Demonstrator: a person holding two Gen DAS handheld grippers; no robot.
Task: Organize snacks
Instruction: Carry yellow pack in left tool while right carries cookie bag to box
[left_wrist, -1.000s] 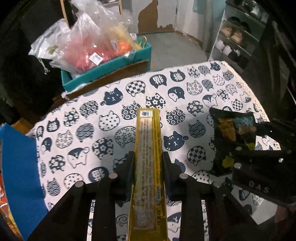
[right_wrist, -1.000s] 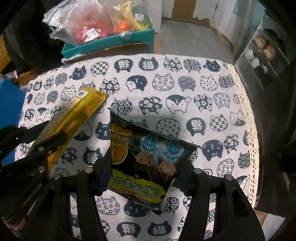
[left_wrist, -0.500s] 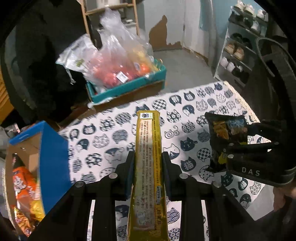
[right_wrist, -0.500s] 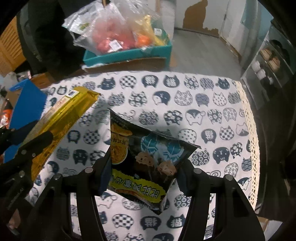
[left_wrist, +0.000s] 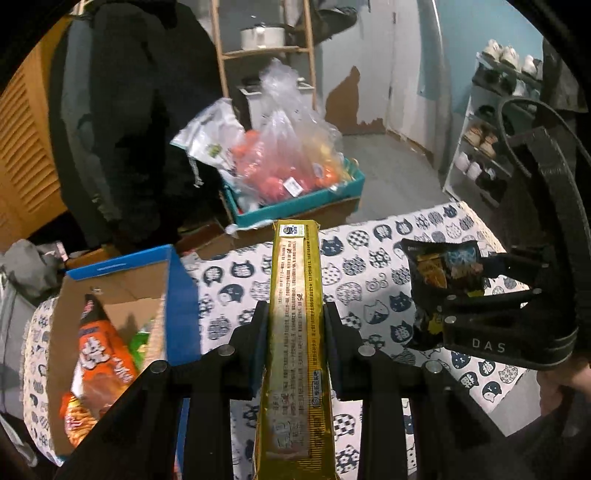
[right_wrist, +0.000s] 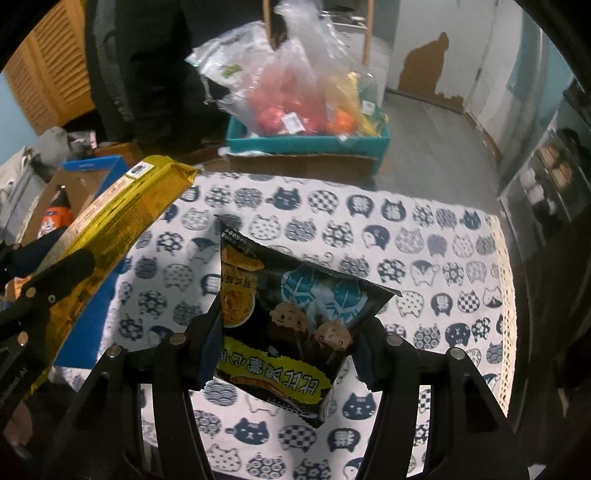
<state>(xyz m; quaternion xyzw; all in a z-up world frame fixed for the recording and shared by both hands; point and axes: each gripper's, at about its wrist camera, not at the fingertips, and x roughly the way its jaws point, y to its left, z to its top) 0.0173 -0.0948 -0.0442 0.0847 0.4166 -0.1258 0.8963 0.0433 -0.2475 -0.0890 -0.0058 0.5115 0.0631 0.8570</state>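
While "DAS" shows on right hand-held gripper (left_wrist: 436, 295) | clamps black snack bag (right_wrist: 295, 314) | left hand-held gripper (left_wrist: 295, 332) clamps yellow pack (left_wrist: 295, 332)

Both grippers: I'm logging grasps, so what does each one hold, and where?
Left gripper clamps the long yellow snack pack across its narrow sides. Right gripper pinches the black noodle packet by its side edges.

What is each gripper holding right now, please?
Left gripper: shut on the yellow snack box.
Right gripper: shut on the black snack bag.
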